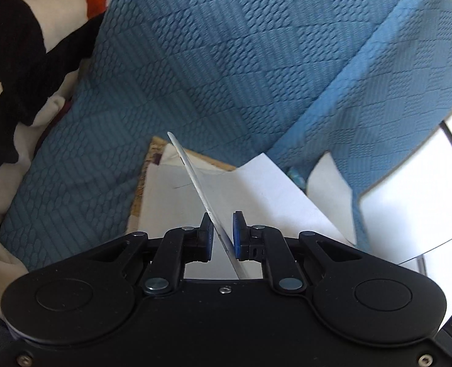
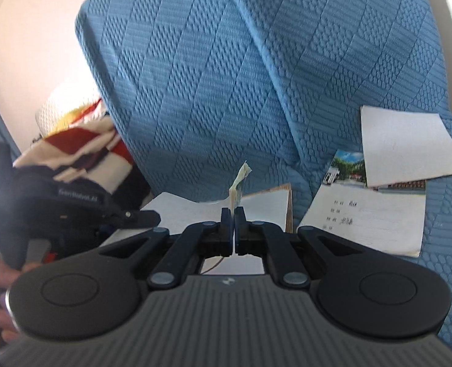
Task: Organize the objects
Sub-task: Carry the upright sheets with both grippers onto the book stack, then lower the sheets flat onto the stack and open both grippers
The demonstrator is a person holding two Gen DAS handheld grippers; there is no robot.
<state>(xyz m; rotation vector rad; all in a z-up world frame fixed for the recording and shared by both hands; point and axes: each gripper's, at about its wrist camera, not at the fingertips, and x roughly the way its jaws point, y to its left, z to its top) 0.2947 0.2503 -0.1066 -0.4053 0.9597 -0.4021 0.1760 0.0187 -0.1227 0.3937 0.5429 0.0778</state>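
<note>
covering seat: blue quilted fabric (image 2: 213,70) | striped blanket (image 1: 18,61) beside

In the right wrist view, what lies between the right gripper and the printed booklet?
Only bare blue cover separates the right gripper from the booklet, seen in the right wrist view.

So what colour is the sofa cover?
Blue, with a quilted check texture; the sofa cover shows best in the right wrist view.
</note>
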